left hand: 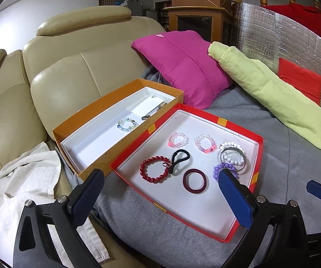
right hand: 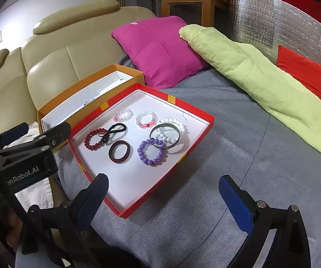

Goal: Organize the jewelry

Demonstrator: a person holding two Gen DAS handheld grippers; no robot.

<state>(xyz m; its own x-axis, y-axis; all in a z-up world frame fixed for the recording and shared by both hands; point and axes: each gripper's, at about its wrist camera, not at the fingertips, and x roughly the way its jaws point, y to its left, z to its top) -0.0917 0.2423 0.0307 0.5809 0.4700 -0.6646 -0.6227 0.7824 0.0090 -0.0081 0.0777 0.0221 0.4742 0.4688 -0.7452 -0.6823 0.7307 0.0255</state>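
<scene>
The left claw (left hand: 162,192) is seen spread wide with nothing between its blue pads, held above the near part of the shallow red cardboard tray (left hand: 258,147). The right claw (right hand: 163,197) is likewise spread wide and empty, poised over the tray's near corner and the grey blanket (right hand: 227,134) beneath.

Eight pieces are laid on the tray's white floor: a dark red beaded bracelet (left hand: 154,169), a black elastic hair loop (left hand: 179,159) touching it, a maroon rigid bangle (left hand: 194,181), two pale pink beaded bracelets (left hand: 179,139), a white beaded bracelet (left hand: 231,154), a thin metal bangle (left hand: 234,160) overlapping it, and a purple beaded bracelet (right hand: 152,151). One pastel beaded bracelet (left hand: 127,124) already lies in the orange box (left hand: 89,116) just beside the tray.

All are judged light. The beaded strands would be limp and stretchy, best pinched across one side of the ring; the bangles are stiff and likely slippery, best gripped across the band.
</scene>
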